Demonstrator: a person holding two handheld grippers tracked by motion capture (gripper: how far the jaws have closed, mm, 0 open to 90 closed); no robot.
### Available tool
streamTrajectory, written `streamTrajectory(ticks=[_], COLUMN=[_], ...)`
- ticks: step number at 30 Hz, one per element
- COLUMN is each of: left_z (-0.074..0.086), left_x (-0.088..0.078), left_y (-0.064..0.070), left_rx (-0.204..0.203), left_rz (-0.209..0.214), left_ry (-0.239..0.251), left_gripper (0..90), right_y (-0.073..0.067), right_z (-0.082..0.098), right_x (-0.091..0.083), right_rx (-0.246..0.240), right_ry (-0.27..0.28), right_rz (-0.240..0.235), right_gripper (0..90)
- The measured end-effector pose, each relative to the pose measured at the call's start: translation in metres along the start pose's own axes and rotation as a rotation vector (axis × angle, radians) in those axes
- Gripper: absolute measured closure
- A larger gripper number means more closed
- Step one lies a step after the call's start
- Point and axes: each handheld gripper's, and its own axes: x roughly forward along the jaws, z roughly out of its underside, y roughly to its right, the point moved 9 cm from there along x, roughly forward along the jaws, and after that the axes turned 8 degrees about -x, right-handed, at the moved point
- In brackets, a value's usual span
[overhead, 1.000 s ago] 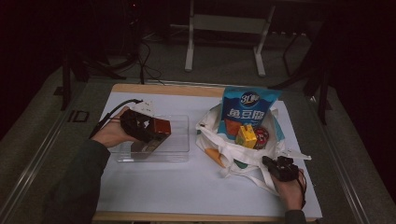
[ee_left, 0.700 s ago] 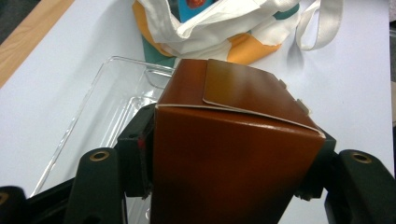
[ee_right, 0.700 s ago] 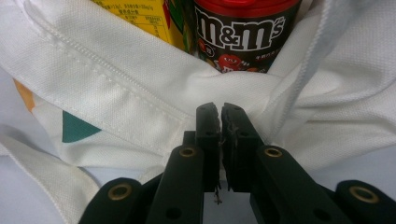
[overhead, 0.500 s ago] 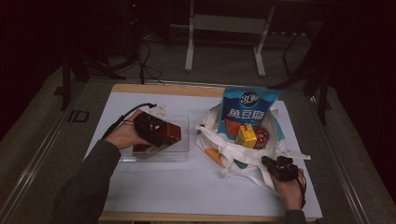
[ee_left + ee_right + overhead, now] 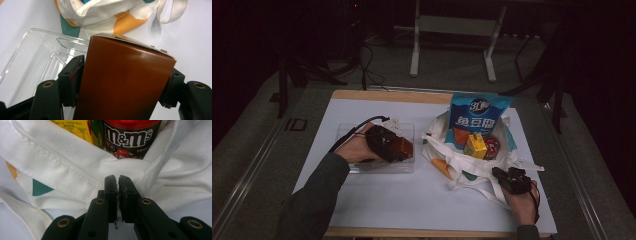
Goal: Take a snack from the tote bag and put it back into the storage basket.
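Observation:
My left gripper (image 5: 398, 150) grips a glossy brown box (image 5: 405, 146) low over the clear plastic tray (image 5: 347, 131). In the left gripper view the box (image 5: 125, 80) sits between both pads, which still touch its sides; the jaws have just been opening. My right gripper (image 5: 503, 177) rests at the near edge of the white tote bag (image 5: 457, 167). In the right gripper view its jaws (image 5: 117, 178) are shut, tips against the bag's white cloth (image 5: 62, 167); I cannot tell whether they pinch it. An M&M's can (image 5: 127, 137) and a yellow carton (image 5: 75, 127) stand inside.
A blue snack bag (image 5: 474, 117) stands upright in the tote, with the yellow carton (image 5: 475, 146) and the red-lidded can (image 5: 492, 146) in front of it. A white sheet (image 5: 412, 200) covers the wooden table. A metal stand (image 5: 452, 30) is on the dark floor behind.
My left hand has carried the brown box to the right and lower, toward the tray's right end. The right hand has stayed at the bag's edge.

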Motion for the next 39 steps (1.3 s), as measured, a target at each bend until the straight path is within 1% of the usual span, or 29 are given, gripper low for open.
streamTrajectory(ticks=[6, 9, 11, 14, 15, 16, 19, 23, 25, 26, 29, 31, 34, 36, 37, 39], left_z=[0.005, 0.006, 0.006, 0.006, 0.006, 0.005, 0.006, 0.005, 0.005, 0.005, 0.006, 0.006, 0.005, 0.004, 0.003, 0.0], left_x=[0.005, 0.009, 0.012, 0.014, 0.016, 0.016, 0.021, 0.026, 0.027, 0.028, 0.029, 0.029, 0.031, 0.032, 0.031, 0.03], left_y=[-0.003, -0.003, -0.002, -0.002, -0.001, -0.001, 0.0, 0.001, 0.002, 0.003, 0.005, 0.005, 0.005, 0.005, 0.005, 0.007], left_rx=[-0.016, -0.011, -0.023, -0.027, -0.039, -0.039, -0.029, -0.033, -0.04, -0.042, -0.028, -0.025, -0.034, -0.029, -0.029, -0.028], left_rz=[0.002, -0.003, -0.001, 0.008, 0.019, 0.022, 0.014, 0.012, 0.022, 0.031, 0.02, 0.015, 0.018, 0.008, 0.006, 0.014], left_ry=[-0.026, -0.043, -0.042, -0.047, -0.042, -0.042, -0.061, -0.071, -0.073, -0.081, -0.091, -0.092, -0.086, -0.088, -0.083, -0.063], left_gripper=[33.0, 32.8, 32.7, 32.0, 31.0, 29.7, 27.8, 25.4, 23.2, 21.3, 18.4, 17.7, 16.8, 15.4, 14.9, 14.8], right_y=[-0.001, -0.001, -0.001, -0.001, -0.001, -0.001, -0.001, -0.001, -0.001, -0.001, -0.001, -0.001, -0.001, -0.001, -0.001, -0.001], right_z=[0.0, 0.0, 0.0, -0.001, -0.001, 0.0, -0.001, -0.001, -0.001, -0.001, -0.001, -0.001, -0.001, -0.001, -0.001, -0.001], right_x=[0.0, 0.0, 0.0, 0.0, 0.0, 0.0, 0.0, 0.0, 0.0, 0.0, 0.0, 0.0, 0.0, 0.0, 0.0, 0.0], right_rx=[-0.012, -0.012, -0.017, -0.027, -0.027, -0.025, -0.026, -0.029, -0.029, -0.029, -0.028, -0.028, -0.028, -0.027, -0.028, -0.028], right_ry=[-0.007, -0.007, -0.006, -0.012, -0.012, -0.011, -0.011, -0.011, -0.011, -0.011, -0.011, -0.011, -0.011, -0.011, -0.01, -0.01], right_rz=[0.011, 0.01, 0.015, 0.022, 0.022, 0.02, 0.024, 0.026, 0.026, 0.026, 0.025, 0.025, 0.025, 0.025, 0.025, 0.024], right_gripper=[84.8, 84.8, 84.4, 84.3, 84.3, 84.3, 83.6, 83.6, 83.6, 83.6, 83.5, 83.5, 83.5, 83.5, 83.5, 83.5])
